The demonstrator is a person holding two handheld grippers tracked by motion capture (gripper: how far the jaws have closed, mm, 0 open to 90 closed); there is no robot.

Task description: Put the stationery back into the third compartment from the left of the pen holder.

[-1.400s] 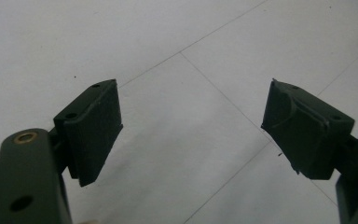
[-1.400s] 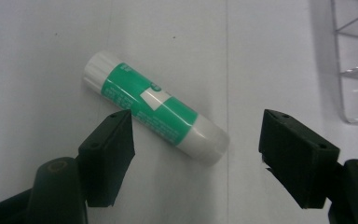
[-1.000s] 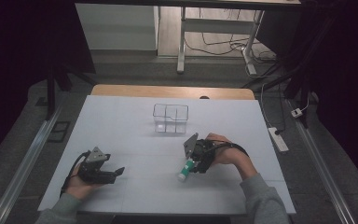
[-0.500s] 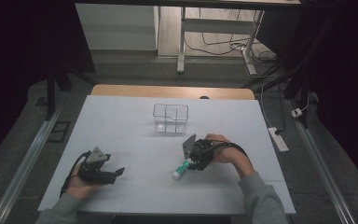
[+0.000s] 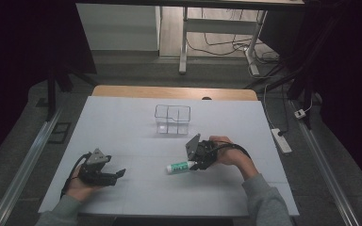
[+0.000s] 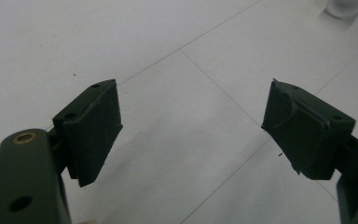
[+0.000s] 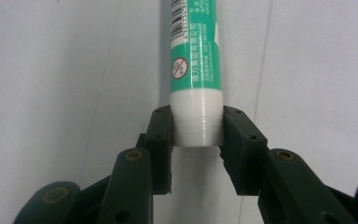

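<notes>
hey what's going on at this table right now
A person sits at a white table with a two-jaw gripper in each hand. The right gripper is clamped on the white end of a green and white tube, which lies low over the table, pointing toward the left side. The left gripper rests near the front left with its jaws wide apart and nothing between them. A clear divided container stands farther back near the middle; it looks empty.
</notes>
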